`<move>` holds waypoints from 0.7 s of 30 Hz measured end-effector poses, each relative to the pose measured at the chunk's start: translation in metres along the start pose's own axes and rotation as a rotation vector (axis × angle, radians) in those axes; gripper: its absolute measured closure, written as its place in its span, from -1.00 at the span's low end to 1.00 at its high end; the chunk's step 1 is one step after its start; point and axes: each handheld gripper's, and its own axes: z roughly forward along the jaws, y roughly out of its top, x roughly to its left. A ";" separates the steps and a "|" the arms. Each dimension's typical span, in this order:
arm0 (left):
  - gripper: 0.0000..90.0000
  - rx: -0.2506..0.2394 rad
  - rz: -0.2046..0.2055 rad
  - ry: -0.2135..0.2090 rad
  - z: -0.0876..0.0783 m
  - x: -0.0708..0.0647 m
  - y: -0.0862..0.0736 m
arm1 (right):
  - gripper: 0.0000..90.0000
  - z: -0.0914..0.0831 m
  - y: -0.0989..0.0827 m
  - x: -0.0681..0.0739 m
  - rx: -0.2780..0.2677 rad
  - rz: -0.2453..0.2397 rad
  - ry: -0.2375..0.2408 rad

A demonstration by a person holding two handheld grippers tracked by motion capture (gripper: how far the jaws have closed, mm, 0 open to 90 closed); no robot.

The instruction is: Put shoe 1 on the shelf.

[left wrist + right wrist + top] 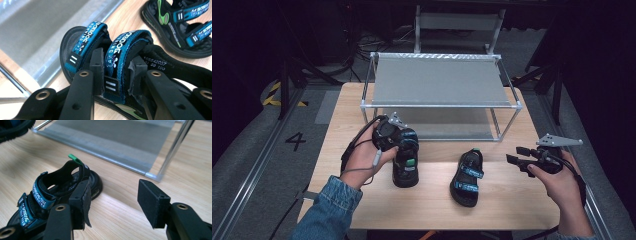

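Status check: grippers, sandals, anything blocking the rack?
Left gripper shut on held sandal. Right gripper open. Other sandal on table. Rack unobstructed.

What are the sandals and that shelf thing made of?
The held sandal seems to have woven fabric straps, since the blue bands show a fine weave and printed letters, and a matte black sole like foam or rubber. The other sandal looks the same. The rack looks like shiny metal tubes with dull grey sheets stretched across, maybe fabric. The table has a pale wood grain.

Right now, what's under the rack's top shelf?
Under the rack's top shelf, a grey lower shelf shows, bare along its front strip; the rest is covered by the top shelf.
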 end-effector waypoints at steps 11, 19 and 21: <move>0.58 -0.049 0.015 -0.025 -0.025 -0.001 0.033 | 0.02 0.008 -0.008 -0.005 0.018 0.019 -0.001; 0.58 -0.072 0.045 -0.023 -0.047 -0.005 0.060 | 0.02 0.004 -0.010 -0.012 0.006 0.039 -0.007; 0.58 -0.073 0.054 -0.016 -0.050 -0.006 0.063 | 0.02 0.004 -0.010 -0.013 0.006 0.042 -0.010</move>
